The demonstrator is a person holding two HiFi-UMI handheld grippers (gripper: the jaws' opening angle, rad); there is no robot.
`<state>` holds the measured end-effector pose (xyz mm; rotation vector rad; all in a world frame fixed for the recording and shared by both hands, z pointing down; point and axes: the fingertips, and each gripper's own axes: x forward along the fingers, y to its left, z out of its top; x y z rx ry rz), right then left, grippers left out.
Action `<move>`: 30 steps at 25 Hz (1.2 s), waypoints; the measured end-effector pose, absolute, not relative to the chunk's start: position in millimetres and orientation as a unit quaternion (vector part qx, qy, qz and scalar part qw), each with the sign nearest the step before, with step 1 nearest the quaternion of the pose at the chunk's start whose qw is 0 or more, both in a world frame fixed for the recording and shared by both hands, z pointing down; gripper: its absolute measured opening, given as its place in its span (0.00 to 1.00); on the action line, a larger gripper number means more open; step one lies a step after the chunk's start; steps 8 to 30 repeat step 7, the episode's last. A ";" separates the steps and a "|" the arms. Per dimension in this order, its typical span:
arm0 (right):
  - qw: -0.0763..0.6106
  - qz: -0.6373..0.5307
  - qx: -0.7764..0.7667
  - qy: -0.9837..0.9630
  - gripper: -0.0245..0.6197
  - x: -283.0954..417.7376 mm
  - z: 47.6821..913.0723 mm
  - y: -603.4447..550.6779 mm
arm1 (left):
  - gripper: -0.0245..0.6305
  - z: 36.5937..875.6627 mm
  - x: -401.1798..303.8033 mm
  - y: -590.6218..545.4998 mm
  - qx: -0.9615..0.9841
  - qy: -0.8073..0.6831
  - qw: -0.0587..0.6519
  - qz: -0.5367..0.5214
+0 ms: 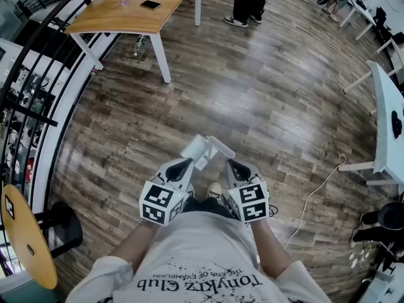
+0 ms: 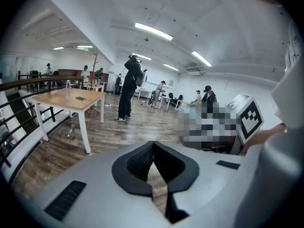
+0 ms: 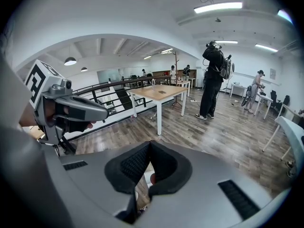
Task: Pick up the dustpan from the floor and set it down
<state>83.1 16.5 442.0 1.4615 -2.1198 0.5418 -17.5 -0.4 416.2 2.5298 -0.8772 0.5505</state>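
In the head view a white dustpan [image 1: 203, 149] lies on the wooden floor just ahead of the person's feet, its handle pointing right. Both grippers hover above it, close to the body. The left gripper [image 1: 180, 168] is over the dustpan's near left side and the right gripper [image 1: 237, 168] over its near right side; neither touches it. In the left gripper view the black pads of the left gripper [image 2: 153, 144] meet with nothing between them. The right gripper [image 3: 150, 144] is likewise shut and empty. No dustpan shows clearly in either gripper view.
A wooden table [image 1: 136, 11] with a bottle and a phone stands at the far left, beside a curved black railing [image 1: 38, 74]. A person [image 1: 249, 2] stands at the far end. A white desk [image 1: 386, 106] and a floor cable [image 1: 315, 194] lie to the right.
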 end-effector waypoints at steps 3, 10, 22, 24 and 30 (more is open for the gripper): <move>0.252 0.199 0.540 -0.778 0.08 85.5 442.1 15.9 | 0.07 416.2 -16.6 -1.0 0.907 -0.314 0.202 0.196; 0.253 0.200 0.541 -0.777 0.08 86.1 443.4 17.7 | 0.07 417.2 -16.6 1.0 0.907 -0.314 0.202 0.195; 0.253 0.200 0.541 -0.777 0.08 86.1 443.4 17.7 | 0.07 417.2 -16.6 1.0 0.907 -0.314 0.202 0.195; 0.253 0.200 0.541 -0.777 0.08 86.1 443.4 17.7 | 0.07 417.2 -16.6 1.0 0.907 -0.314 0.202 0.195; 0.253 0.200 0.541 -0.777 0.08 86.1 443.4 17.7 | 0.07 417.2 -16.6 1.0 0.907 -0.314 0.202 0.195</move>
